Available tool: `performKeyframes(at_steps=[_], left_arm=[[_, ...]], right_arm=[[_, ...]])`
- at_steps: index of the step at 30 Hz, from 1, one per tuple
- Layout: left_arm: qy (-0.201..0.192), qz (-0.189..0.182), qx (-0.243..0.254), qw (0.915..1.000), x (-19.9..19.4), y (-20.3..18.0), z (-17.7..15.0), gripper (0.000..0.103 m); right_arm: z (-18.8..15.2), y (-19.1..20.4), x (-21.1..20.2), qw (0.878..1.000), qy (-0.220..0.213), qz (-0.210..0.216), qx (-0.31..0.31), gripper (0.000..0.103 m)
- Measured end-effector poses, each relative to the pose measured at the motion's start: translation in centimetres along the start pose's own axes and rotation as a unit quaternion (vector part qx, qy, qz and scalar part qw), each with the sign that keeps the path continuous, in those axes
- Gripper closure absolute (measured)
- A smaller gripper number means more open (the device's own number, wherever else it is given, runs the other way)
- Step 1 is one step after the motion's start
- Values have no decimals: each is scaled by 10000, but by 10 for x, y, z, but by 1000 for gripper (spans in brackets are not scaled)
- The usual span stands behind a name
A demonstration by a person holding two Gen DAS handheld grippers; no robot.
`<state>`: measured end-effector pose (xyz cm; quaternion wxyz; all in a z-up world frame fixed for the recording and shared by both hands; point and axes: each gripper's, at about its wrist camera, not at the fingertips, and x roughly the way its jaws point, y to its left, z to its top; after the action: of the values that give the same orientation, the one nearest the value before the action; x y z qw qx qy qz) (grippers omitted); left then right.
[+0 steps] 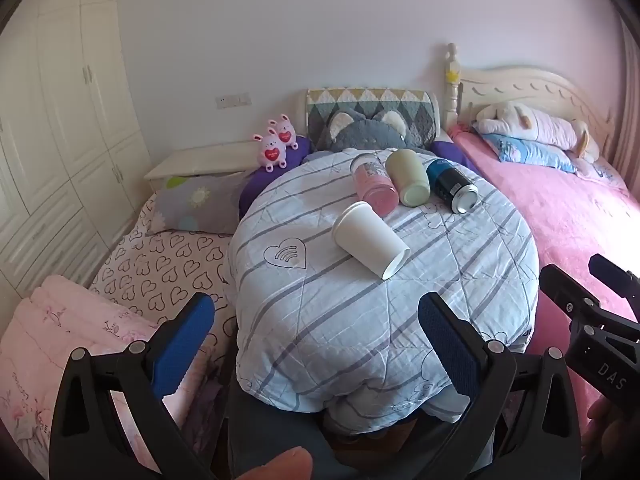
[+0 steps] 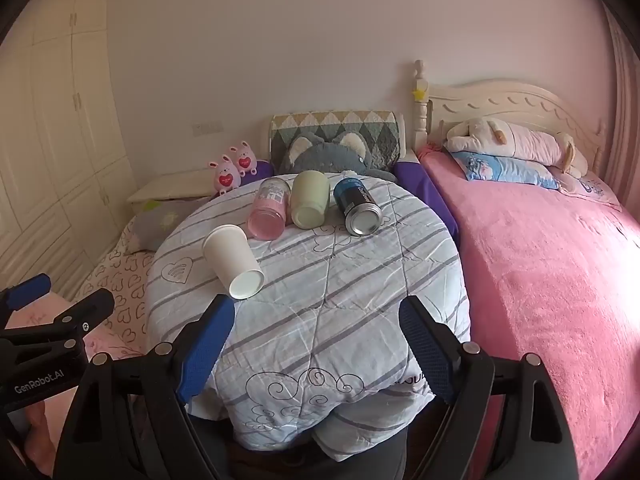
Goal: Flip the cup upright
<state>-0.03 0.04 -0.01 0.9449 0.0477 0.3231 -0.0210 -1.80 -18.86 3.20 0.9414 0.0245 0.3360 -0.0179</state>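
Cup: white paper cup (image 1: 370,239) (image 2: 234,256), plain, lying on its side
Pose: base end turned toward the fingers, rim end away
Place: ahead of both pairs of fingers, untouched; in the right wrist view, just beyond the left finger's tip (image 2: 224,312)

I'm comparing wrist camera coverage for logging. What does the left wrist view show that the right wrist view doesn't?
Only the left wrist view shows the folded pink blanket at lower left and the right gripper at its right edge. Only the right wrist view shows the left gripper at its left edge. Both show the white paper cup on its side, the pink cup, green cup and can.
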Motion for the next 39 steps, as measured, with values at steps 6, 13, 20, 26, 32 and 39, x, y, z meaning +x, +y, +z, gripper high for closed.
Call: performKeyframes(at_steps=[6,13,20,26,32,39], left_arm=[[14,18,7,10000,0,0,0,0],[41,20,-1,10000,-1,0,1,0],[61,8,-2,10000,2,1,-3,0],[75,10,-9,10000,5,3,-8,0],[86,0,-18,10000,6,4,-8,0],[83,36,-27,10000,14,2,-3,0]], right_arm=[[-1,2,-1,10000,14,3,-16,17],[-3,1,7,10000,86,32,22,17],[-6,-1,8,9999,100,45,33,17],[-7,0,9,9999,109,41,32,17],[-9,0,11,9999,125,41,35,18],[-9,1,18,9999,146,7,-57,17]])
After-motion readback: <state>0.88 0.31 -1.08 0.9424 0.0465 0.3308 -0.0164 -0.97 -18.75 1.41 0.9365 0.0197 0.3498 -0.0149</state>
